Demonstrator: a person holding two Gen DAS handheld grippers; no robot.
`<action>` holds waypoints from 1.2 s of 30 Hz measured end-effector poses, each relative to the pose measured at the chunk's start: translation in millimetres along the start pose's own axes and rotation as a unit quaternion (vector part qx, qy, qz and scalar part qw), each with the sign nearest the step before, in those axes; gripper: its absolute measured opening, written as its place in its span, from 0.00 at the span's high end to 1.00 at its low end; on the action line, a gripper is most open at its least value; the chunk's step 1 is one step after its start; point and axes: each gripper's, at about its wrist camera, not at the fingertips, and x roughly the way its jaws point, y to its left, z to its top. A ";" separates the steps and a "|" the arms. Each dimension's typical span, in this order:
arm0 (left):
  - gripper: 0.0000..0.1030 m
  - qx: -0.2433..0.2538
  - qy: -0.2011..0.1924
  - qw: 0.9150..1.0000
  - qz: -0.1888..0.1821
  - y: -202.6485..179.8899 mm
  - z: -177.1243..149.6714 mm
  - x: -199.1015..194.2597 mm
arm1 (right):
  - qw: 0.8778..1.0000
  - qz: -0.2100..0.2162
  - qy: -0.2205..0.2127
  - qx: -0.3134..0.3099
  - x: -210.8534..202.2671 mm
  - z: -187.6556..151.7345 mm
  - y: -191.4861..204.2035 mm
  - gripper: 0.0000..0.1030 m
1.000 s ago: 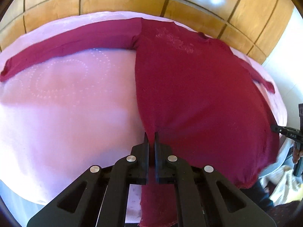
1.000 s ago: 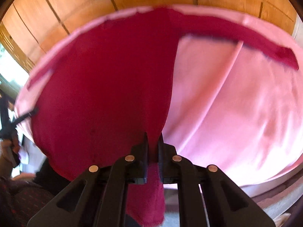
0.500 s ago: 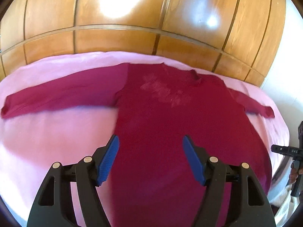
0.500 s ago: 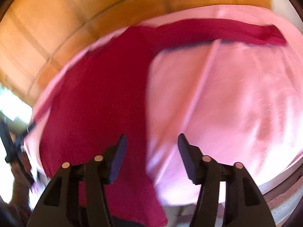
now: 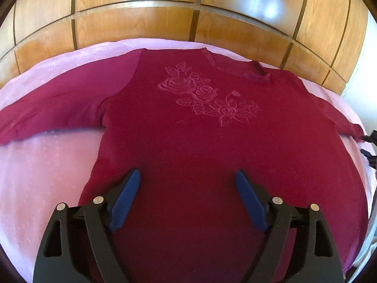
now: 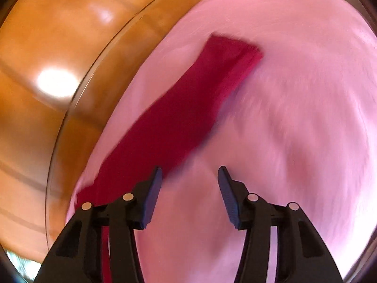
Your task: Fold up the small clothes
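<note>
Two black grippers with blue pads, both empty. Left gripper (image 5: pixel 187 185) nearest in its view, jaws have just been opening and stand wide, nothing between the pads, hovering over the near hem area of the dark red long-sleeved top with embossed rose pattern (image 5: pixel 212 129). Top lies flat, front up, on the pink bedspread (image 5: pixel 42 165), body centred, one sleeve stretched left, the other right, neckline at the far side by the glossy wooden panel wall (image 5: pixel 165 21). Right gripper (image 6: pixel 189 184) jaws apart but have just been closing a little, nothing gripped; blurred view, its left pad beside the near part of one spread sleeve (image 6: pixel 188 108), cuff further off on the bedspread. Step, as I read it: garment laid out and released, first fold not yet begun. Next move probably needs the right gripper to pinch the sleeve near the cuff and carry it across the body, without dragging the torso.
</note>
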 end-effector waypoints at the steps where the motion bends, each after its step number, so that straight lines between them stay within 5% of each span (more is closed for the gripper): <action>1: 0.17 0.000 0.001 1.000 -0.002 0.2 -0.5 0.0 | 1.000 -0.002 -0.005 0.010 6.2 7.1 -0.3 0.56; 4: 0.14 0.007 0.003 1.000 0.003 -3.6 -2.1 0.2 | 1.000 -0.020 -0.016 0.016 18.4 26.1 7.3 0.61; 7: 0.14 0.012 0.005 1.000 0.008 -5.3 -2.3 1.6 | 0.995 -0.082 -0.007 -0.048 26.4 36.1 15.4 0.95; 15: 0.13 0.012 0.005 1.000 0.006 -4.7 -2.0 2.0 | 0.985 -0.142 -0.026 -0.094 12.1 35.2 9.7 0.95; 20: 0.13 0.012 0.005 1.000 0.004 -4.1 -1.9 1.8 | 0.987 -0.079 -0.045 -0.131 -19.6 25.2 52.1 0.95; 27: 0.09 0.009 0.003 1.000 -0.005 -3.9 -3.2 -0.6 | 0.970 0.025 -0.026 -0.239 -32.9 -31.1 157.6 0.95; 36: 0.04 0.008 0.004 1.000 -0.020 -4.1 -3.5 0.4 | 0.919 0.134 0.087 -0.360 29.4 -185.9 299.9 0.95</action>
